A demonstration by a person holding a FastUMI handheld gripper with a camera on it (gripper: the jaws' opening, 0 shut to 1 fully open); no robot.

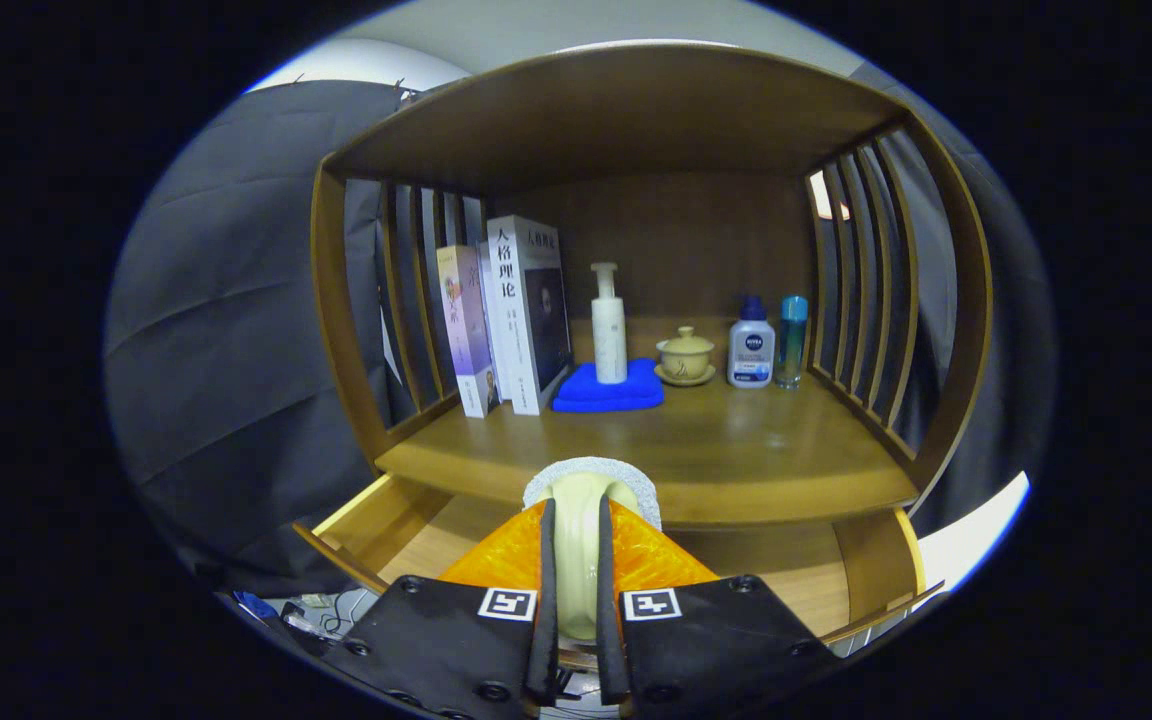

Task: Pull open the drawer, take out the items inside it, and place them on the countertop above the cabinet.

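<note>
The gripper point(576, 560) holds a cream-handled brush point(577, 520) pinched between its two fingers point(546, 600); both fingers press on the pale handle, one on each side. The brush's grey-white bristled head rises just past the fingertips, level with the front edge of the countertop point(736, 450). The handle runs back along the gap between the fingers toward the camera.

Below the gripper the drawer point(386, 520) stands pulled open under the countertop; its left wall, right wall and pale wooden floor are visible on either side of the fingers. Whether the brush touches the countertop's front edge cannot be told.

The countertop belongs to a wooden cabinet with slatted sides and a roof panel. Along its back: at the back left corner, upright books point(511, 315) lean against the left slats. Next to them lies a folded blue cloth point(608, 390), with a white pump bottle point(608, 325) standing on it. Right of the cloth sits a lidded tea bowl point(685, 356) on a saucer. Near the back right corner stand a white lotion bottle with blue cap point(751, 345) and, just beside it, a teal bottle point(792, 340), close to the right slats.
</note>
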